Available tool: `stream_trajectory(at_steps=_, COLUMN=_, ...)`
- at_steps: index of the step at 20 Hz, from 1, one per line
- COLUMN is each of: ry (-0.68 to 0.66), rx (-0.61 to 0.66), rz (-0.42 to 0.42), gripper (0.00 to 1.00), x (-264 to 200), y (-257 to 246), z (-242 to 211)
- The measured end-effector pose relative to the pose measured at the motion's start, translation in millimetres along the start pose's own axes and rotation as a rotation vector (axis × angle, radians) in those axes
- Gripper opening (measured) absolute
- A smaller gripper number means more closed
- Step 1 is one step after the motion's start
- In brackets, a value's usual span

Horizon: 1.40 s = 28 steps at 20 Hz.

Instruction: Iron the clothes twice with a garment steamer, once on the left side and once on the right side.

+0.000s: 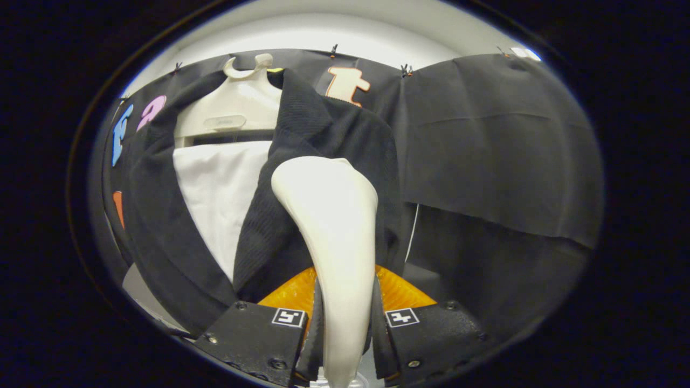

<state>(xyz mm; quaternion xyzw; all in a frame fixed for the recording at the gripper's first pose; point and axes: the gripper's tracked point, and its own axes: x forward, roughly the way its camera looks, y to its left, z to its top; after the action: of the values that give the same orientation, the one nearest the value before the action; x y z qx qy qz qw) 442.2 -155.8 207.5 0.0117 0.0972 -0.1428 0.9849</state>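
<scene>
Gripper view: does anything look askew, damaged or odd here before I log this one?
Nothing stands out. The gripper has its jaws shut on the steamer, whose head lies against the right front panel of the dark jacket. The jacket hangs open on its hanger over a white panel, with no visible damage.

A recording booth, this, not a home: black cloth sheets clipped up as walls, a pale ceiling above, and a dark knit jacket hanging on a cream plastic hanger.
</scene>
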Motion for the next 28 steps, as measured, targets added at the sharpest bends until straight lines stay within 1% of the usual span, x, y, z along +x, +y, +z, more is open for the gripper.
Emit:
stream_trajectory(at_steps=6, ry=0.062, rx=-0.067, rz=-0.059, gripper=0.41, x=7, y=-4, z=-52)
stream_trajectory(at_steps=12, ry=0.119, rx=-0.165, rz=-0.127, gripper=0.41, x=18, y=-2, z=-103)
stream_trajectory(at_steps=14, ry=0.133, rx=-0.201, rz=-0.151, gripper=0.41, x=29, y=-2, z=-110)
stream_trajectory(at_steps=18, ry=0.156, rx=-0.252, rz=-0.188, gripper=0.41, x=33, y=2, z=-122)
stream_trajectory(at_steps=28, ry=0.257, rx=-0.240, rz=-0.168, gripper=0.41, x=35, y=-2, z=-118)
